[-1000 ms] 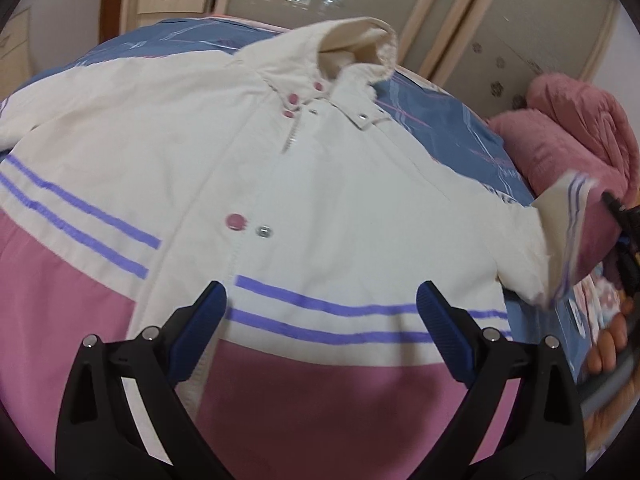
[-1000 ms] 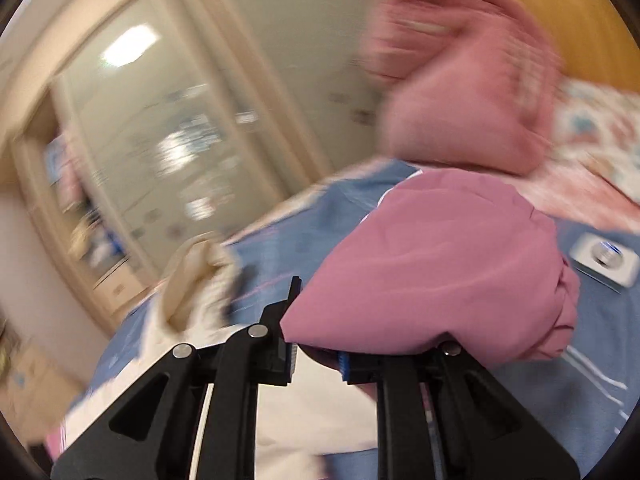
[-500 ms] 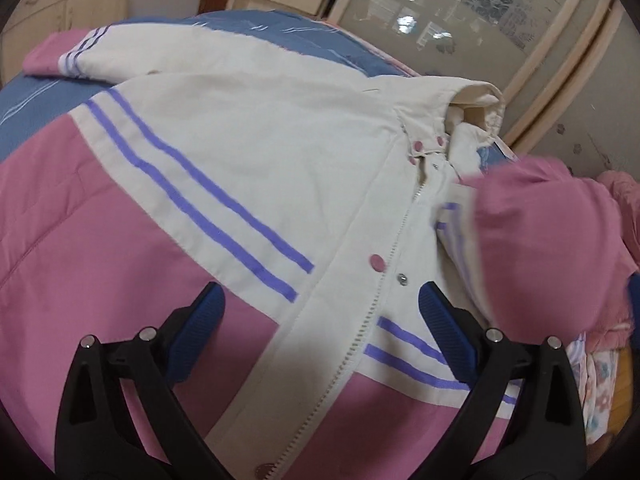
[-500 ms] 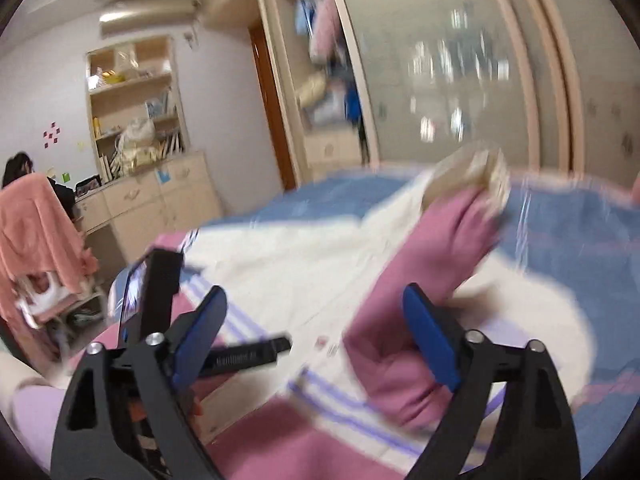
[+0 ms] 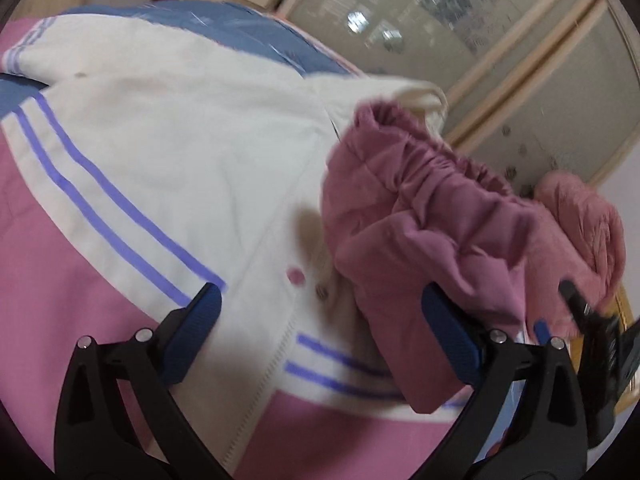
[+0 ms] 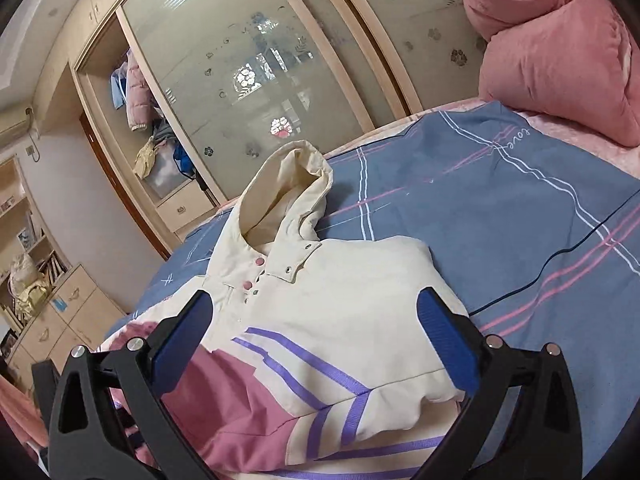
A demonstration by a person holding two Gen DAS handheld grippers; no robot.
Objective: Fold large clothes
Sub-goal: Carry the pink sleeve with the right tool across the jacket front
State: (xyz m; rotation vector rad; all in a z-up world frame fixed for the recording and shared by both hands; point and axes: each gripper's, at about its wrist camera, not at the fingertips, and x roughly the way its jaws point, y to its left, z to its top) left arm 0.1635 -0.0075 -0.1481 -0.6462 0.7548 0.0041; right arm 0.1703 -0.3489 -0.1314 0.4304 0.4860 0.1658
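Where left wrist catches folded sleeve (image 5: pixel 420 240), right wrist only hood (image 6: pixel 288 192).

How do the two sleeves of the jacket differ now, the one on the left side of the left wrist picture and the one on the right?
The left sleeve lies stretched out flat on the blue bedcover, away from the body; the right sleeve is folded over the jacket front.

The left sleeve shows mostly cream cloth, with its pink cuff far off; the right sleeve shows its bunched pink cuff end.

Both carry purple stripes.
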